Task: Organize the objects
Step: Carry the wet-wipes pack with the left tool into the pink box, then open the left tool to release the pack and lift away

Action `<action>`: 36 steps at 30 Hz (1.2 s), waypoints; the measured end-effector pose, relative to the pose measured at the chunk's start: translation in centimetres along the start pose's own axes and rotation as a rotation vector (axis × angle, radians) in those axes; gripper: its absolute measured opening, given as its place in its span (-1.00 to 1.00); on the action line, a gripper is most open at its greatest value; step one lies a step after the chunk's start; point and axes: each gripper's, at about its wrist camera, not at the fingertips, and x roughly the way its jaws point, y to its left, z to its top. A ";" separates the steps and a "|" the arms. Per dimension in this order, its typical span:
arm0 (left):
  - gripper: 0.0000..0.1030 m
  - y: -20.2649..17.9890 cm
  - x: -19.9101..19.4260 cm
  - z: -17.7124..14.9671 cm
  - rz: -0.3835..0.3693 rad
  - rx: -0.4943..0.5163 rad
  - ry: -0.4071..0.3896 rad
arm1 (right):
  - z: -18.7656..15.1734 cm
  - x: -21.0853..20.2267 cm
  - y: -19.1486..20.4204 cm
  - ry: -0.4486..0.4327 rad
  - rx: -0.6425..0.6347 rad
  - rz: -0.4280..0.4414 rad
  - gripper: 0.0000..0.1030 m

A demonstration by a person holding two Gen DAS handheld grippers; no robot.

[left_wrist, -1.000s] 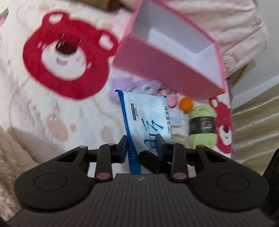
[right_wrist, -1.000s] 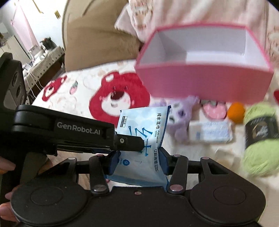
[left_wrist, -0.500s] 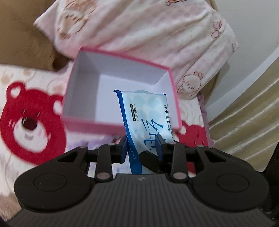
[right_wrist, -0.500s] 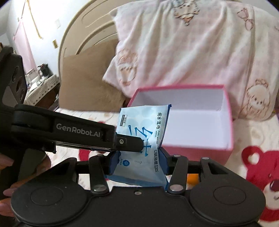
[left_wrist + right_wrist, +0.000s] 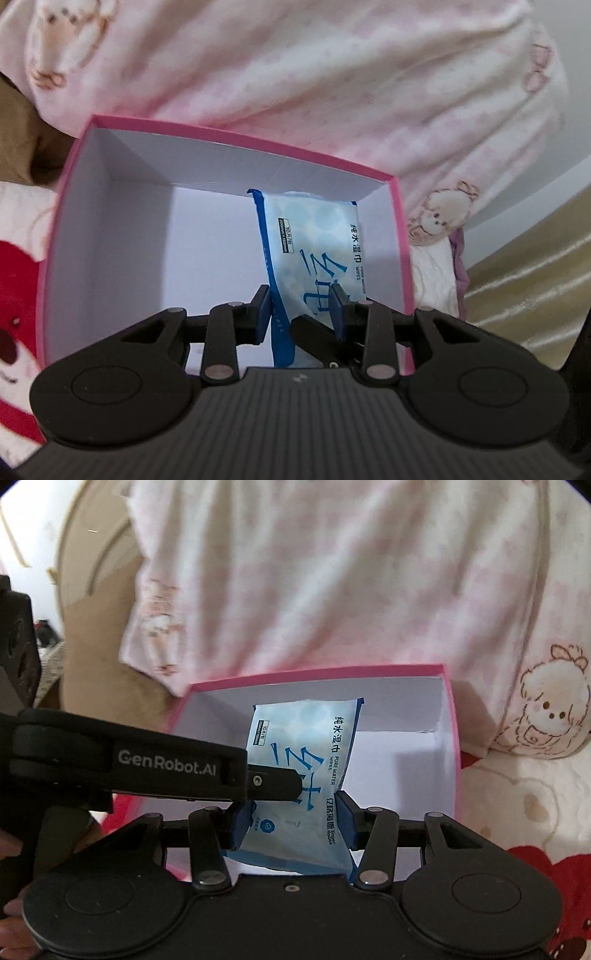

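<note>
Both the left gripper (image 5: pixel 301 308) and right gripper (image 5: pixel 291 823) had jaws clamped on the wipes pack (image 5: pixel 314 251). It hung inside the pink box (image 5: pixel 55 229).

Home bedroom. Big pink pillow (image 5: pixel 332 590) with cartoon bear print leans on a curved headboard (image 5: pixel 96 542); bed cover (image 5: pixel 517 794) below has red bear faces. Gold curtain (image 5: pixel 535 280) at the side, cluttered furniture (image 5: pixel 44 642) visible in the background.
</note>
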 end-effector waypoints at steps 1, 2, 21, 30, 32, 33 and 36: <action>-0.39 0.2 0.9 0.4 -0.003 -0.004 0.009 | 0.1 0.8 -0.1 0.004 -0.002 -0.020 0.03; -0.40 0.4 1.9 0.7 -0.007 -0.013 0.019 | 0.3 1.6 -0.3 0.011 0.003 -0.042 0.03; -0.71 2.3 10.2 1.0 0.024 -0.107 0.148 | -0.4 7.7 -1.0 0.153 -0.147 -0.157 0.21; -0.74 1.6 11.3 1.0 0.022 -0.106 0.173 | -2.2 6.6 -1.0 0.233 -0.223 -0.126 -0.70; -0.74 1.4 11.7 1.1 -0.004 -0.124 0.185 | -2.6 6.9 -0.7 0.250 -0.244 -0.136 -0.75; -0.73 1.2 12.0 1.1 -0.009 -0.122 0.185 | -2.7 7.2 -0.5 0.254 -0.255 -0.158 -0.76; -0.74 0.4 12.3 1.3 -0.007 -0.093 0.155 | -3.0 7.8 -0.3 0.244 -0.256 -0.203 -0.82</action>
